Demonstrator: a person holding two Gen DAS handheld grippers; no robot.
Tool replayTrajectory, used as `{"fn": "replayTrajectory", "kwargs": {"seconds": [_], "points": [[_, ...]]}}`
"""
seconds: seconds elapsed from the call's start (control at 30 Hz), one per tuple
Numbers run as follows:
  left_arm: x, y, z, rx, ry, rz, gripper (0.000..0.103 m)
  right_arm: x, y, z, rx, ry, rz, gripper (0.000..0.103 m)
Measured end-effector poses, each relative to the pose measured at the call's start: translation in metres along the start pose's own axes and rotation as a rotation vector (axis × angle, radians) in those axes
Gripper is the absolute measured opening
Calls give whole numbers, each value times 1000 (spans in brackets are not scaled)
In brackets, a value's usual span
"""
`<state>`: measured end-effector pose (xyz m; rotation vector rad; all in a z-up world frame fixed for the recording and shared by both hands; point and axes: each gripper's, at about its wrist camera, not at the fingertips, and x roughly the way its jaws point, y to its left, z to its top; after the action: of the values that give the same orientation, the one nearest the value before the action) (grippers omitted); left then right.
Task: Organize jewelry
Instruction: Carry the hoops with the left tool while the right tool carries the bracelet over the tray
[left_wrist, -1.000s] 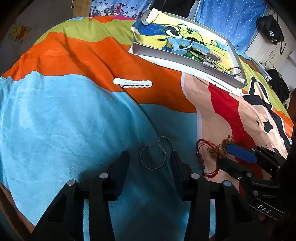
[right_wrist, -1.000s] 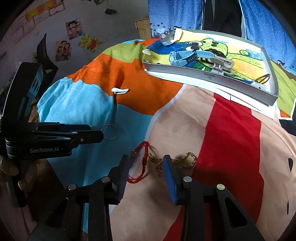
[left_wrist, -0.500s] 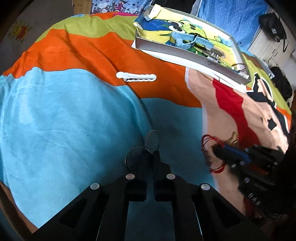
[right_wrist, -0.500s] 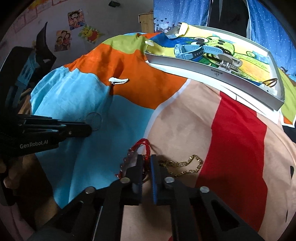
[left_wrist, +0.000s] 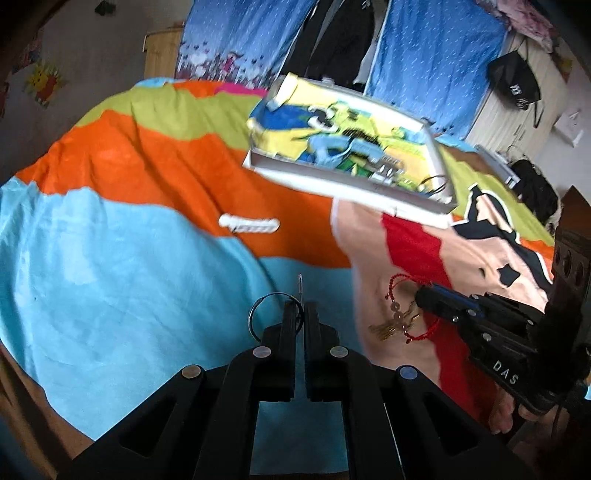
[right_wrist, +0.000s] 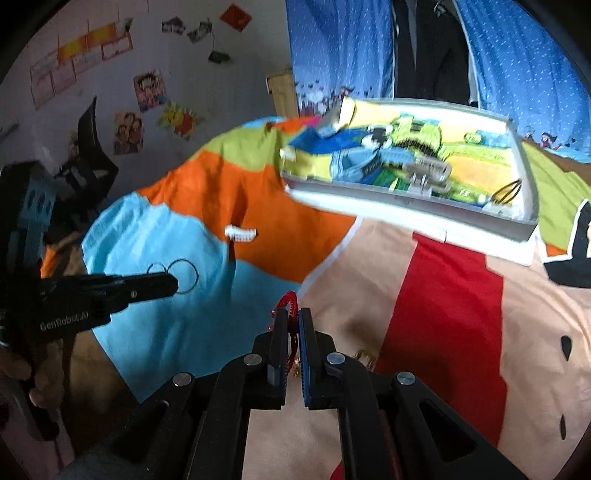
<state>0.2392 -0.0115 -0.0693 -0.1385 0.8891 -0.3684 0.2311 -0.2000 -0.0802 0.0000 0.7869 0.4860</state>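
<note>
- Your left gripper (left_wrist: 300, 314) is clamped on the rings (left_wrist: 266, 314); the big hoop hangs left of the fingers, the small one stands edge-on beyond the tips.
- Your right gripper (right_wrist: 293, 325) pinches the red bracelet (right_wrist: 289, 301); its loop pokes ahead of the tips, with the gold chain (left_wrist: 388, 326) dangling under it.
- Carry both slowly and level to the tray (left_wrist: 347, 184) ahead, watching for snags.

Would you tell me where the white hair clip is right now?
The white hair clip lies alone on the orange band of the blanket, left of the tray and beyond both grippers in each wrist view.
</note>
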Motion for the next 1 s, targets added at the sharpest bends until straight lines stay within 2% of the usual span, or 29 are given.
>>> {"fn": "replayTrajectory", "kwargs": {"seconds": [0.1,0.2,0.33,0.5,0.63,0.8,1.0], "points": [[-2,-9,9,38,-14,22,2,-12,-5,11,12,-56,-3,6],[-4,-16,25,45,-40,6,2,-21,-15,23,32,-113,-7,6],[7,-29,62,58,-69,-15,2,-31,-40,48,51,-207,-38,6],[36,-53,115,101,-98,-43,2,-33,-93,83,123,-314,-90,6],[79,-69,163,107,-86,-78,2,-23,-141,107,182,-373,-128,6],[141,-78,213,109,-48,-93,2,0,-192,126,249,-390,-156,6],[209,-79,244,86,52,-110,2,34,-228,120,300,-317,-186,6]]}}
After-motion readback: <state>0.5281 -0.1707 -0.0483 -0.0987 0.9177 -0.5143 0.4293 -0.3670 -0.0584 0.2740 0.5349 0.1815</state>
